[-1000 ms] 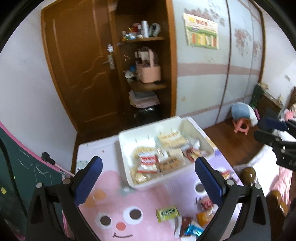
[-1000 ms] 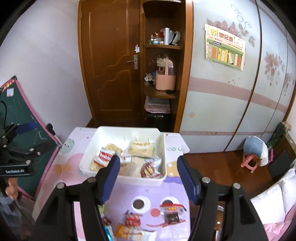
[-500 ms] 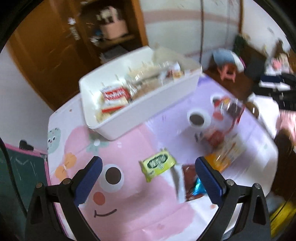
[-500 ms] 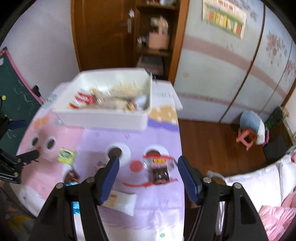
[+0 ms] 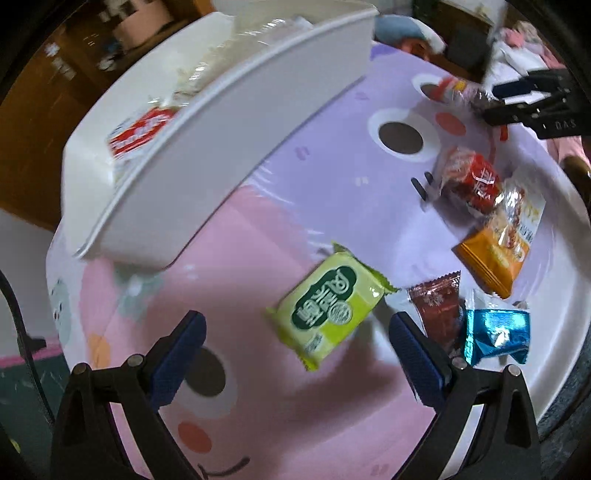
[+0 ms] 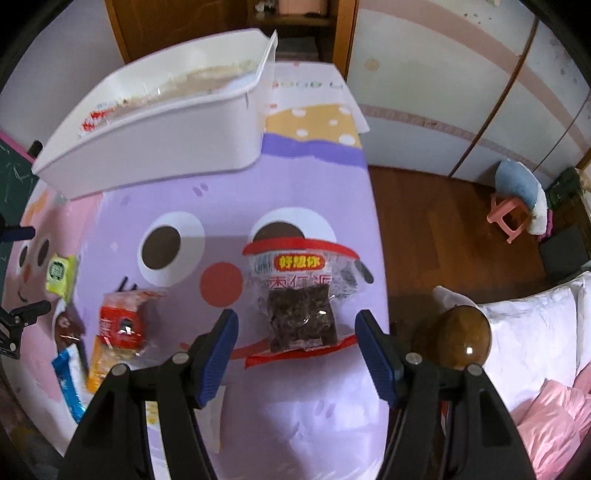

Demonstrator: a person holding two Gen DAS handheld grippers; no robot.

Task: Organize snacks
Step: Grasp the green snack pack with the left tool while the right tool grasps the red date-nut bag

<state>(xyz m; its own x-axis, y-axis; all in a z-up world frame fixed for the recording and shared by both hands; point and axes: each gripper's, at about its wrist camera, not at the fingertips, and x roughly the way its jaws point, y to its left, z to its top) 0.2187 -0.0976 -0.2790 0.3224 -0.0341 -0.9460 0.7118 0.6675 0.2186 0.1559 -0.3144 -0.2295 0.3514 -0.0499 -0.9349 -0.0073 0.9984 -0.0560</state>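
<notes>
A bedroom in a home, by every sign. Centred on a low table [image 6: 295, 192] under a pink-and-lilac cartoon-face cloth. Beyond its far edge, a brown wooden door [image 6: 177, 22] and an open wooden shelf unit [image 6: 295, 18]. To its right, pale sliding wardrobe panels with flower prints [image 6: 461, 74], dark wooden floorboards [image 6: 424, 221], a small pink plastic stool [image 6: 508, 216], then white pillows [image 6: 532, 332] and pink bedding [image 6: 554, 424].

One white bin [image 5: 229, 122] holding several packets (contents too blurred to count). Loose packets on the tablecloth [image 6: 295, 192], six: one green [image 5: 328, 310], one red [image 5: 469, 181], one orange [image 5: 495, 247], one brown [image 5: 439, 310], one blue [image 5: 495, 332], one clear-and-red [image 6: 303, 295]. Grippers, two.
</notes>
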